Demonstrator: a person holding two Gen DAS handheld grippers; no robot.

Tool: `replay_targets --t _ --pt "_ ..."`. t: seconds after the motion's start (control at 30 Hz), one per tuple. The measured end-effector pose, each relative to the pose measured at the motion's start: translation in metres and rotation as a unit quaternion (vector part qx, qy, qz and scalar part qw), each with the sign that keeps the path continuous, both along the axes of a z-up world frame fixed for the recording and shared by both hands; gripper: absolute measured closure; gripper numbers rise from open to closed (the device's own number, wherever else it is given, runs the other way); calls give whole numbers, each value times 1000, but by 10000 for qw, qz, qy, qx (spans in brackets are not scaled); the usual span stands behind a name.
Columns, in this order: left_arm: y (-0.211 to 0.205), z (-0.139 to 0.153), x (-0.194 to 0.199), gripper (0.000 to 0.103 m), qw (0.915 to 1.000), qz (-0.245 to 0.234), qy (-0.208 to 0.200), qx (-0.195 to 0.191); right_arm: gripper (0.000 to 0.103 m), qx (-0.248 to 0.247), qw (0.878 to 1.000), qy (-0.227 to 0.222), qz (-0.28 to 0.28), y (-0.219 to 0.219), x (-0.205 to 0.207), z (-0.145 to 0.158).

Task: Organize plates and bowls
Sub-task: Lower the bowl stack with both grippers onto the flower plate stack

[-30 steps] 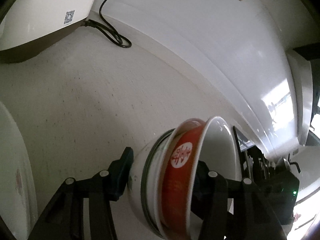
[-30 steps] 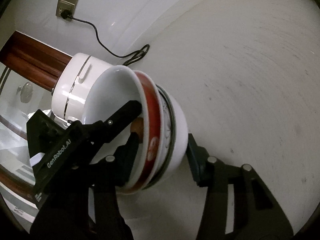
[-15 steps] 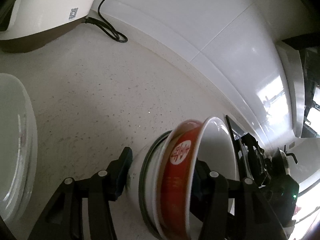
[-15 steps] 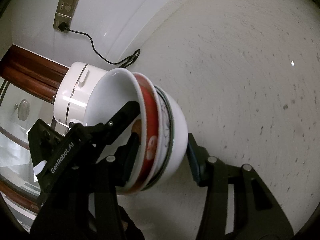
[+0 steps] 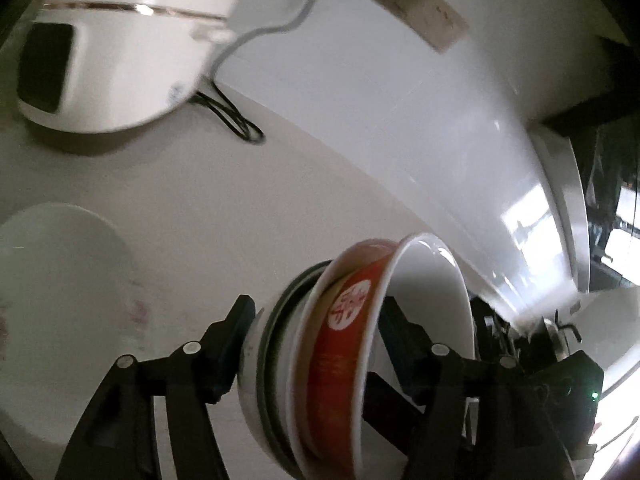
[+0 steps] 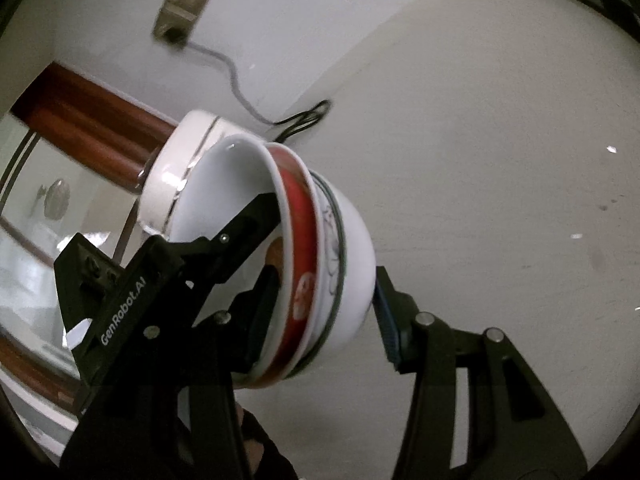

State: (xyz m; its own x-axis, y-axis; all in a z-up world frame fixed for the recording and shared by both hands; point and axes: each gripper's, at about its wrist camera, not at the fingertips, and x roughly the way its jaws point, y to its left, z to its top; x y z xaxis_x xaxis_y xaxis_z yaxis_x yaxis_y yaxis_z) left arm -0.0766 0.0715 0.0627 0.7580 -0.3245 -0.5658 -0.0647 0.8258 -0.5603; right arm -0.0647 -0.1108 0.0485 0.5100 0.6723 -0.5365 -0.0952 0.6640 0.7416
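A: Left gripper (image 5: pixel 316 344) first. Jaws opening around the nested stack of bowls (image 5: pixel 352 364), stack still between them. Left pad sits at the outer white bowl's wall; whether it presses or has just come off, I can't tell.

B: Right gripper (image 6: pixel 320 300): one finger inside the top bowl, the other at the outer wall of the bottom one. It looks clamped on the stack (image 6: pixel 308 272), which hangs tipped on its side, clear of the worktop (image 6: pixel 500 152).

A: Progress, as I read it: bowls gathered into one nest, white inside red inside white with a dark rim band. Not set down yet. A stack of plates (image 5: pixel 60 280) lies on the worktop at far left in the left wrist view; looks sorted already, though blurred.

B: So what's left is landing the bowls somewhere, likely near those plates. A guess only.

A: Room: wide bare worktop between the stack and the plates. Rice cooker (image 5: pixel 120 52) at the back left, its cord (image 5: pixel 236 120) looped at the foot of the wall.

B: Right wrist view: bare worktop to the right. Cooker (image 6: pixel 176 176) close behind the bowl rim, cord (image 6: pixel 304 120) beyond. Wall socket (image 6: pixel 188 4) higher up.

A: Worktop's near edge isn't in either view.
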Motion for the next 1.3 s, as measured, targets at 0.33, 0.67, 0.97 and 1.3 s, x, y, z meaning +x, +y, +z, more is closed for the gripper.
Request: replay_targets --t 0.33,0.67,0.97,1.3 --pt "81 20 -38 38 9980 616 -128 -67 51 0 9977 -162 653 88 1 18" --pt "129 -1 -38 39 9951 970 3 -207 51 -129 9945 -88 1037 150 5 10" --pt "140 -22 -25 39 9941 988 207 -402 51 -313 9938 128 1064 163 7 -8" --pt "148 -41 -13 39 9926 990 430 -565 51 -594 9924 301 1036 173 19 -22"
